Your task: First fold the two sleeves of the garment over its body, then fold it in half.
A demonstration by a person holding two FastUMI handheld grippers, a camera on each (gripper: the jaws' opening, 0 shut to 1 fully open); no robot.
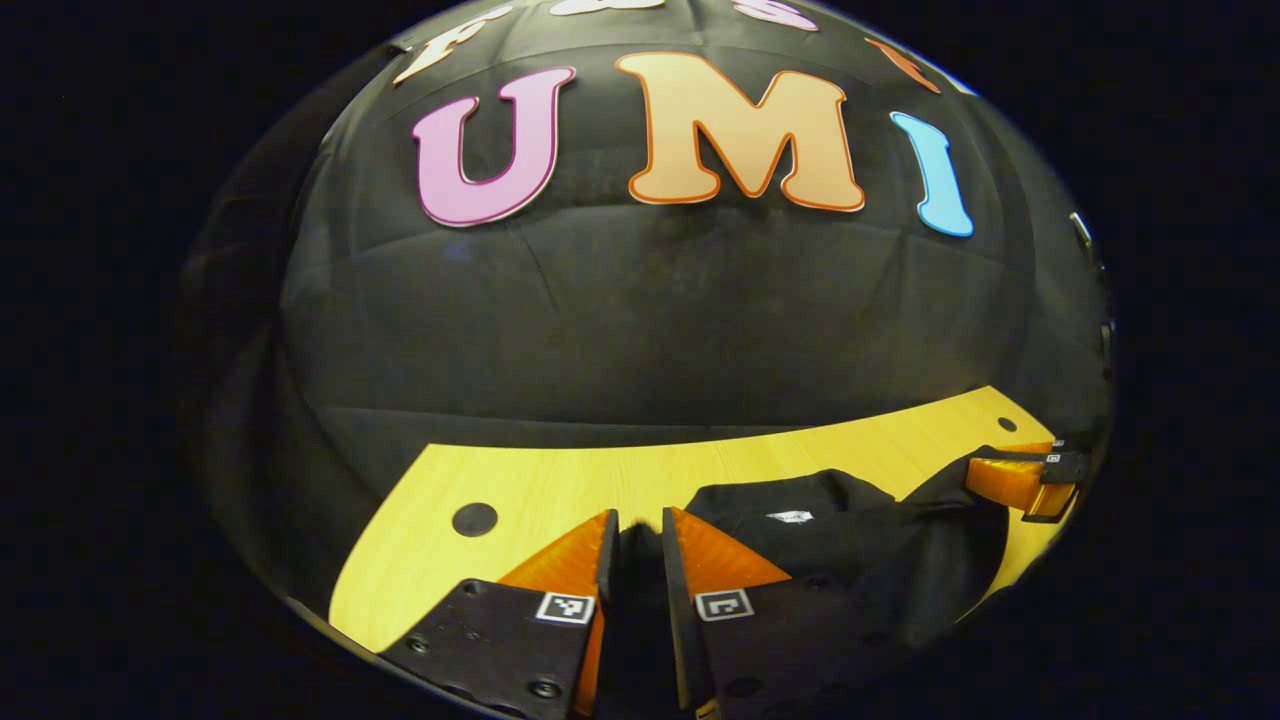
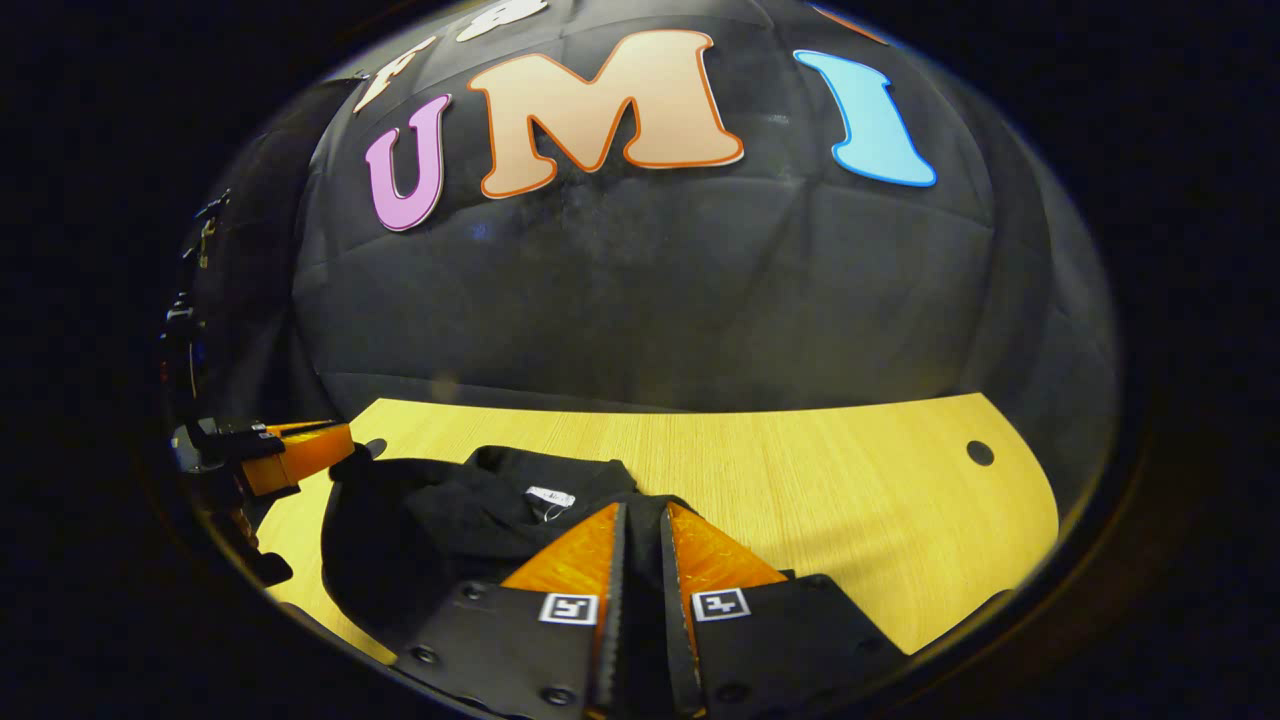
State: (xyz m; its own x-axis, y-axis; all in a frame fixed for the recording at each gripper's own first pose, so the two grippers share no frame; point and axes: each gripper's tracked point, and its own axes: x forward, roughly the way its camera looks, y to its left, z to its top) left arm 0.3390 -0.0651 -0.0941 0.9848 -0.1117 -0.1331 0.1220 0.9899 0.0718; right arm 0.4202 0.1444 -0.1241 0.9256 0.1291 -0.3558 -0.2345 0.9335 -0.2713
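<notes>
Left gripper (image 1: 640,530) and right gripper (image 2: 645,520) each pinch garment (image 2: 440,530) fabric (black, near its collar). Risk: uneven lifting drags the garment askew.

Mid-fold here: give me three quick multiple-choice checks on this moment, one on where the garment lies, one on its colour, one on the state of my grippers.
1. Where does the garment lie?
A. On the wooden table
B. On the floor
C. Hung on the booth wall

2. What colour is the garment?
A. White
B. Black
C. Red

3. How does the left gripper stand?
A. Wide open, away from the cloth
B. Fingers close together with dark cloth between them
C. Holding a cup

Answers:
1 A: the cloth rests on the table.
2 B: it is black, with a small white tag at the collar.
3 B: the left gripper view shows dark fabric in the narrow gap; the right gripper looks alike.
</notes>
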